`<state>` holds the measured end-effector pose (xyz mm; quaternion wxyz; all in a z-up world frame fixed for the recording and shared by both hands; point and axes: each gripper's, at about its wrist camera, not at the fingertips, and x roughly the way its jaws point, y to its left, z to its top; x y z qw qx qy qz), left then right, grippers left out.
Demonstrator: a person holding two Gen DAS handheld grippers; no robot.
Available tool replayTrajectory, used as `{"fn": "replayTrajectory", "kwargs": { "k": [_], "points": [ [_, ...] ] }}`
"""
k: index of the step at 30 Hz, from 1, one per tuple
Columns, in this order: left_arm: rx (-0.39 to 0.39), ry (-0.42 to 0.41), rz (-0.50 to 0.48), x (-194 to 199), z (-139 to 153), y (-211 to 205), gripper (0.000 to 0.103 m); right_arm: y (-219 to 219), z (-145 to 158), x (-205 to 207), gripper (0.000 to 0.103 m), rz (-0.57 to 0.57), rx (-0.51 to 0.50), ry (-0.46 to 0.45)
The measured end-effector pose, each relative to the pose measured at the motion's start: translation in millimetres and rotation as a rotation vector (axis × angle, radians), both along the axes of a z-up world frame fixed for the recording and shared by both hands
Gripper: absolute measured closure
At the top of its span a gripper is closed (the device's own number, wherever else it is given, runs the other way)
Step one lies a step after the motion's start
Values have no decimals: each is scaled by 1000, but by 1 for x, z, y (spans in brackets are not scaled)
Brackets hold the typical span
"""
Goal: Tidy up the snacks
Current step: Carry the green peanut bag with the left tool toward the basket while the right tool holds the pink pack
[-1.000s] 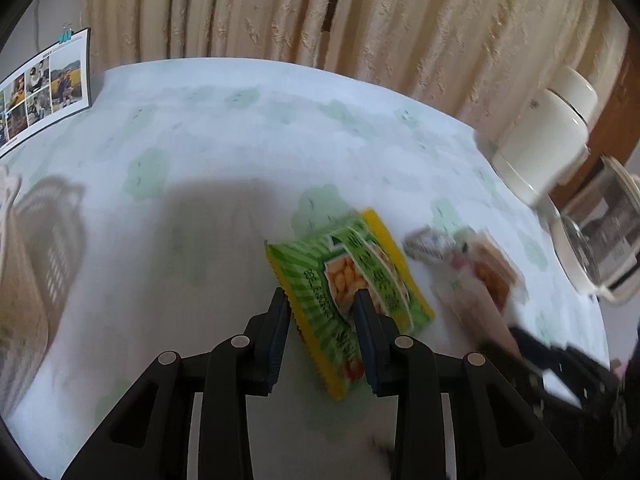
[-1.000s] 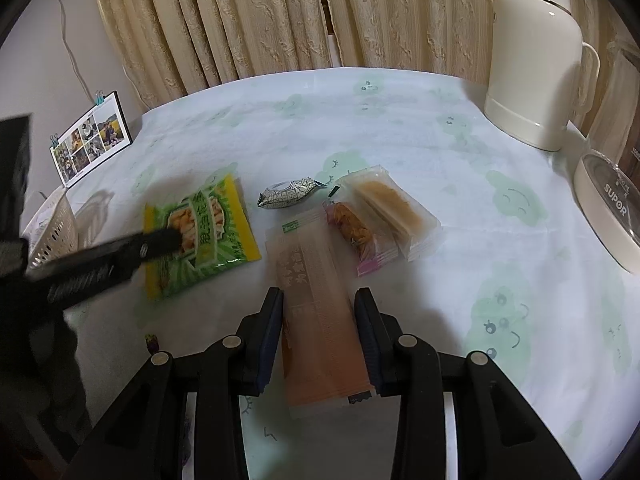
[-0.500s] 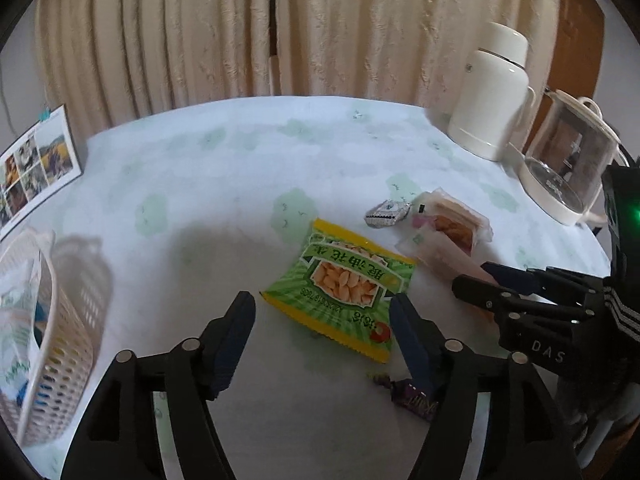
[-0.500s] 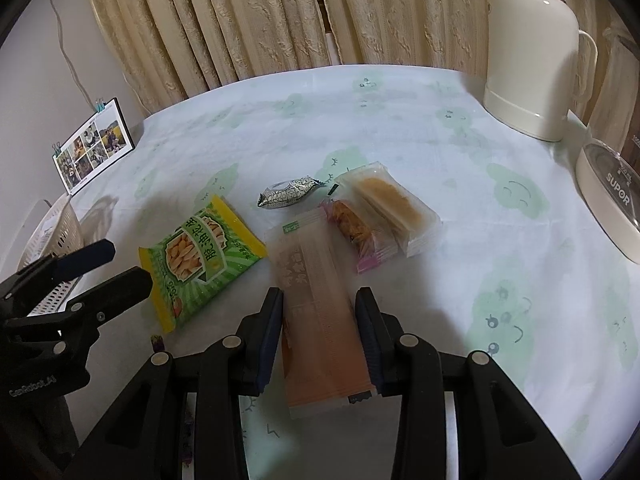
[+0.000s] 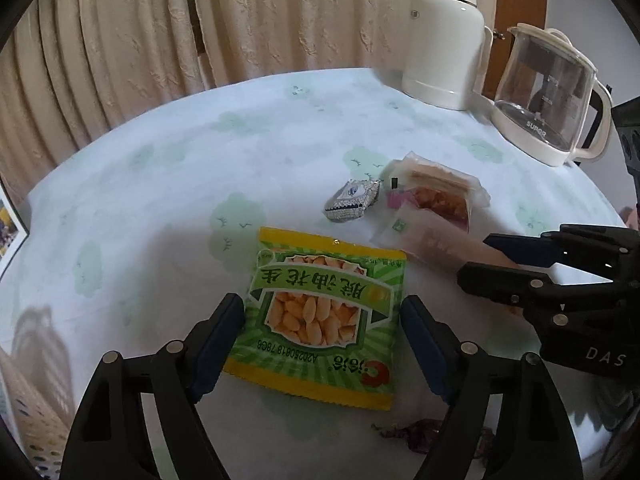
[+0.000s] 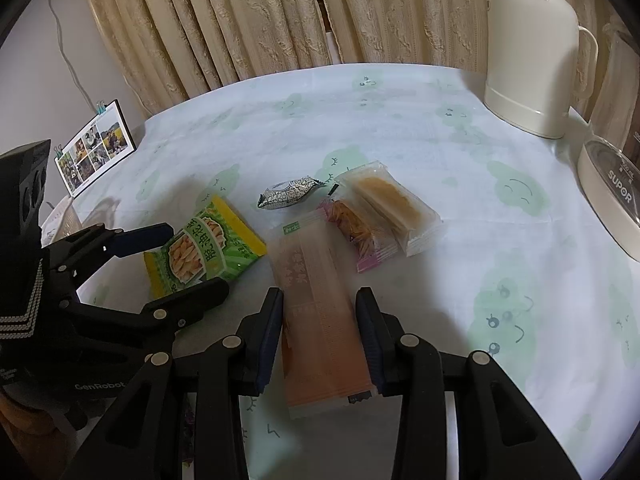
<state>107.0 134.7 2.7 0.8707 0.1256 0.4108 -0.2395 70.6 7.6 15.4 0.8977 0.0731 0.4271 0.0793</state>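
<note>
Straddling the green peanut packet, your left gripper has its fingers spread wide, one at each side edge of the packet, with no squeeze visible.

Item: green peanut packet, yellow borders, lying flat on the tablecloth, print facing up.

Item: long pale orange wafer packet, flat on the cloth, its near end lying between the fingers of your right gripper. Those fingers stand apart, close beside the packet's long edges; whether they touch it you cannot tell from these views.

Item: small silver foil sweet, just beyond the two packets, lying apart from both.

Item: clear packet of orange strips with a pink edge, touching the far right side of the wafer packet.

Item: clear packet holding a tan cake slice, lying against the pink-edged one.

Item: dark purple wrapper, crumpled, near your left gripper's right finger.

Item: white basket, low at the left edge.

Fixtures: cream flask, glass kettle, photo card, beige curtain.
</note>
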Motion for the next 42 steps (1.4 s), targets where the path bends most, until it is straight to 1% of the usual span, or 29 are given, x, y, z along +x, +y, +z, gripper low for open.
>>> {"fn": "replayTrajectory", "kwargs": {
  "k": [5,9,11,13,16,19,23,27,33,38,42],
  "points": [
    [39,3,-7,1,-5,-5,18,-1,-1,-1,67,1,-2,-2],
    [33,6,8,3,-6,-6,17,-1,-1,0,66,1,-4,-2],
    [23,11,20,4,-6,-5,19,-1,-1,-1,66,2,-4,-2],
    [19,5,39,4,-5,-4,26,-1,-1,0,67,3,-8,-4],
    [22,-12,59,0,-4,-2,29,1,-1,-1,68,5,-20,-7],
    [10,-31,101,-5,0,5,29,-1,0,0,71,11,3,-7],
    [-33,-61,151,-14,10,17,30,-4,2,0,71,12,30,-14],
    [-58,-105,189,-25,23,26,30,-5,5,-1,72,19,47,-26],
    [-70,-175,232,-47,41,36,30,-7,11,-3,72,28,100,-43],
    [-97,-200,279,-58,54,55,29,-9,15,-6,72,25,131,-59],
    [-97,-230,331,-64,63,72,29,-8,17,-8,72,27,151,-65]
  ]
}}
